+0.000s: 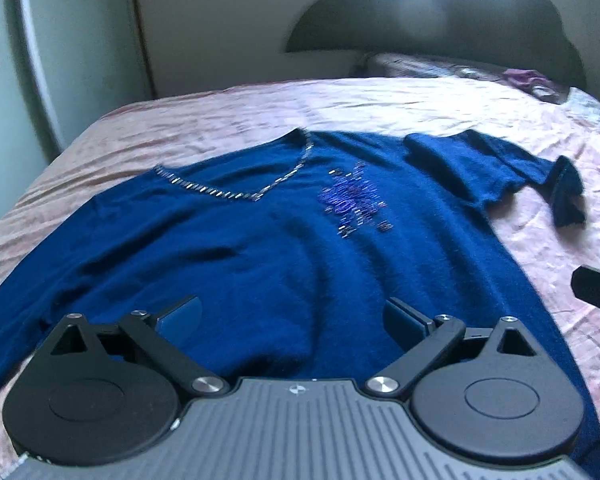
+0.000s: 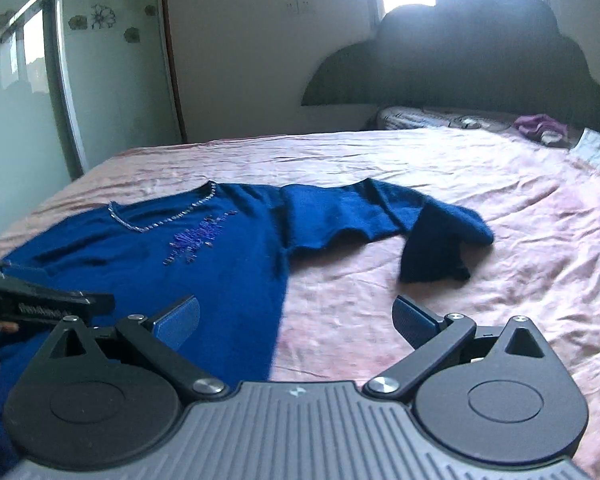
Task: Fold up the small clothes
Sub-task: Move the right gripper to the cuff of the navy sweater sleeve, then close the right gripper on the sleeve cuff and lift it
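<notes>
Two claws are out in front of me, and both are spread wide with nothing pinched. My left gripper hangs over the body of the blue sweater, which lies flat on the pink bed sheet. My right gripper hangs over the sweater's side edge, half above the sheet. One sleeve sticks out to the right, its end bent back. A purple cloth sits far off by the dark headboard.

Blue beaded V-neck sweater flat, front up (one sleeve end folded over), on pink bedsheet
</notes>
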Motion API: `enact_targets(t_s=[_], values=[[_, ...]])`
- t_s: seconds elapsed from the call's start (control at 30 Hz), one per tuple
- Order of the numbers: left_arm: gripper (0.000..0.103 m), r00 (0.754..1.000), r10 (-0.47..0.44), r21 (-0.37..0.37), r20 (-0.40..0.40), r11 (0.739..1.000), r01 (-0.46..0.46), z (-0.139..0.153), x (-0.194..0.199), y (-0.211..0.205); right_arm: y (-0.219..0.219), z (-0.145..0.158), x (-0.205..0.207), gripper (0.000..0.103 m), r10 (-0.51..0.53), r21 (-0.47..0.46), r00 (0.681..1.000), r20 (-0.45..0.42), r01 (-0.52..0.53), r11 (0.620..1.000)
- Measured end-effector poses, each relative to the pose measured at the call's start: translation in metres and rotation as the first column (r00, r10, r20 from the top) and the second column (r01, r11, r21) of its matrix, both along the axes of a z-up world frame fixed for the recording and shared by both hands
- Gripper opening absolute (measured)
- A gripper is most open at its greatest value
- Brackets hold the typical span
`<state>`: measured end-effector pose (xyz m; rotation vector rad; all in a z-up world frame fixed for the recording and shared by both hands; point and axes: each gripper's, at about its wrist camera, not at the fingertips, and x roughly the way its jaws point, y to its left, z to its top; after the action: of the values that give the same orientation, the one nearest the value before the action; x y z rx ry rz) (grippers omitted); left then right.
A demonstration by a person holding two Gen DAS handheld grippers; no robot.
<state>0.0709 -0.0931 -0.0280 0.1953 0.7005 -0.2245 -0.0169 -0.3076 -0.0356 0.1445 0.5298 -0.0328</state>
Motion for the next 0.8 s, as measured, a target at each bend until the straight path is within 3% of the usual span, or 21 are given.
enact_targets(t_s=[0.13, 0.2, 0.27, 0.37, 0.53, 0.67, 0.73, 0.8], values=[[0.098, 0.998, -0.058, -0.034, 0.018, 0.998, 0.059, 0.004, -0.004, -0.003, -0.013, -0.004, -0.004, 0.100, -0.056, -0.060, 0.998, 0.005, 0.056, 0.997], [0.098, 0.997, -0.078, -0.052, 0.020, 0.996, 0.078, 0.004, -0.005, -0.005, -0.022, -0.006, -0.002, 0.088, -0.088, -0.084, 0.996, -0.005, 0.087, 0.993], [0.098, 0.996, -0.086, -0.058, 0.022, 0.995, 0.087, 0.004, -0.006, -0.007, -0.033, -0.007, 0.001, 0.083, -0.099, -0.090, 0.995, -0.007, 0.098, 0.991], [0.099, 0.996, -0.093, -0.064, 0.011, 0.994, 0.093, 0.003, -0.005, -0.010, -0.047, -0.010, 0.016, 0.083, -0.117, -0.092, 0.993, -0.019, 0.115, 0.989], [0.099, 0.996, -0.090, -0.064, -0.014, 0.994, 0.089, -0.001, -0.001, -0.010, -0.078, -0.024, 0.055, 0.083, -0.165, 0.011, 0.985, -0.054, 0.166, 0.986], [0.099, 0.996, -0.091, -0.044, -0.027, 0.995, 0.089, -0.005, 0.003, -0.009, -0.084, -0.040, 0.083, 0.082, -0.169, -0.025, 0.981, -0.099, 0.168, 0.986], [0.099, 0.995, -0.089, -0.038, -0.032, 0.995, 0.088, -0.006, 0.006, -0.009, -0.087, -0.044, 0.093, 0.075, -0.182, -0.064, 0.978, -0.104, 0.176, 0.982], [0.099, 0.995, -0.090, -0.043, -0.042, 0.995, 0.088, -0.008, 0.008, -0.010, -0.089, -0.048, 0.101, 0.051, -0.187, -0.115, 0.976, -0.109, 0.174, 0.978]])
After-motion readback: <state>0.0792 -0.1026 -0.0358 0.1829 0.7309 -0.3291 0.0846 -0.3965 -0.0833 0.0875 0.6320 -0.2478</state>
